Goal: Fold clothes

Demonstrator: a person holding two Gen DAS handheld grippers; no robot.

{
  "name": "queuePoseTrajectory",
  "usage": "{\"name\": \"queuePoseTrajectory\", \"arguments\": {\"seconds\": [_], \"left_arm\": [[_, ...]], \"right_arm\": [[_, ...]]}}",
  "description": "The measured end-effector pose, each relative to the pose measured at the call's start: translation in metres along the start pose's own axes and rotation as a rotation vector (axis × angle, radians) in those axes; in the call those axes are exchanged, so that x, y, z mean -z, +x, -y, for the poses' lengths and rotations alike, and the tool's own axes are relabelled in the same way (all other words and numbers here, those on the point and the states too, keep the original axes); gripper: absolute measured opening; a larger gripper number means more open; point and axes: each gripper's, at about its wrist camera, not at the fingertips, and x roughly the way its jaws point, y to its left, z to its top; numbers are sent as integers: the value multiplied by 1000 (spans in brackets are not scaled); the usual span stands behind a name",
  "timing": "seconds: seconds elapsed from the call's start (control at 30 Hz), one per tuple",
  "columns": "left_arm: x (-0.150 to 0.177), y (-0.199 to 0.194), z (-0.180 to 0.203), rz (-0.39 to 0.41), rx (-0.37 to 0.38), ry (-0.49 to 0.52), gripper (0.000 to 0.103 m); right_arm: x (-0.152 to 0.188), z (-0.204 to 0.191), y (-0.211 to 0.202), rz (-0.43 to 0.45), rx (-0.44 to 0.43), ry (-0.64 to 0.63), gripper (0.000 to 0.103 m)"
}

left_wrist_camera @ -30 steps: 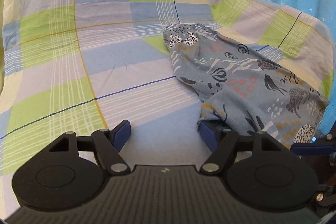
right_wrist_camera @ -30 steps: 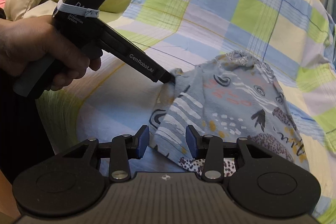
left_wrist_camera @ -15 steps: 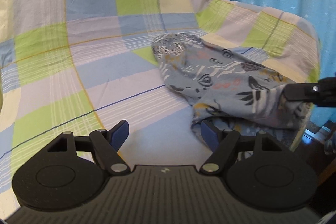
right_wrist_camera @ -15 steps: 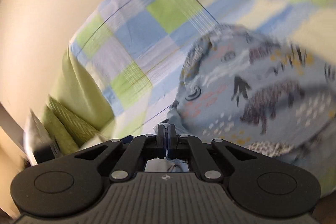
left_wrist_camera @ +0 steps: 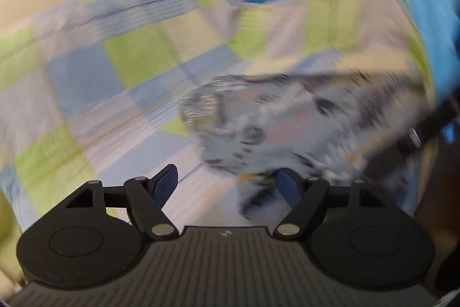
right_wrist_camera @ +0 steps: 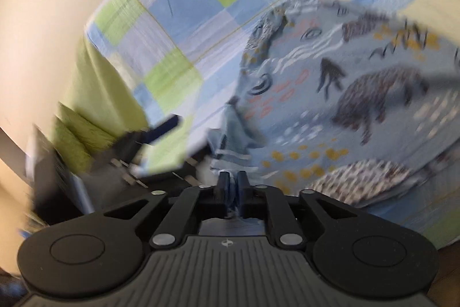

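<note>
Blue animal-print cloth [right_wrist_camera: 359,94] lies on the checked bed sheet [right_wrist_camera: 184,19], its near corner pinched tight in the right tongs [right_wrist_camera: 233,186], so the wide-apart left tongs [left_wrist_camera: 227,186] should grab the near edge.

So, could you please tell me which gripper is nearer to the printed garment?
Right. The right gripper is shut on the printed garment's edge; the left gripper is open beside its near edge, gripping nothing.

No text, label, brand or number is legible; both views are motion-blurred.
</note>
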Motion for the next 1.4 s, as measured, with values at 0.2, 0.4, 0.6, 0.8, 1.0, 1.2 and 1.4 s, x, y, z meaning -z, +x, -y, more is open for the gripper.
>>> {"name": "queuePoseTrajectory", "arguments": {"seconds": [0.2, 0.4, 0.6, 0.8, 1.0, 1.2, 1.4], "left_arm": [[7, 8, -57, -98, -57, -299, 68], [5, -3, -46, -63, -31, -139, 69], [15, -8, 8, -26, 26, 243, 76], [14, 7, 26, -27, 17, 297, 76], [8, 19, -9, -96, -53, 73, 82], [8, 15, -27, -121, -15, -60, 82], [9, 13, -39, -147, 29, -165, 82]], "right_arm": [[15, -39, 2, 22, 156, -368, 28], [52, -84, 20, -12, 261, -824, 28], [54, -80, 41, -84, 288, -853, 10], [15, -39, 24, -30, 72, -359, 1], [17, -32, 33, -135, 40, -310, 8], [27, -49, 25, -78, 110, -487, 15], [40, -58, 33, -119, 162, -601, 6]]}}
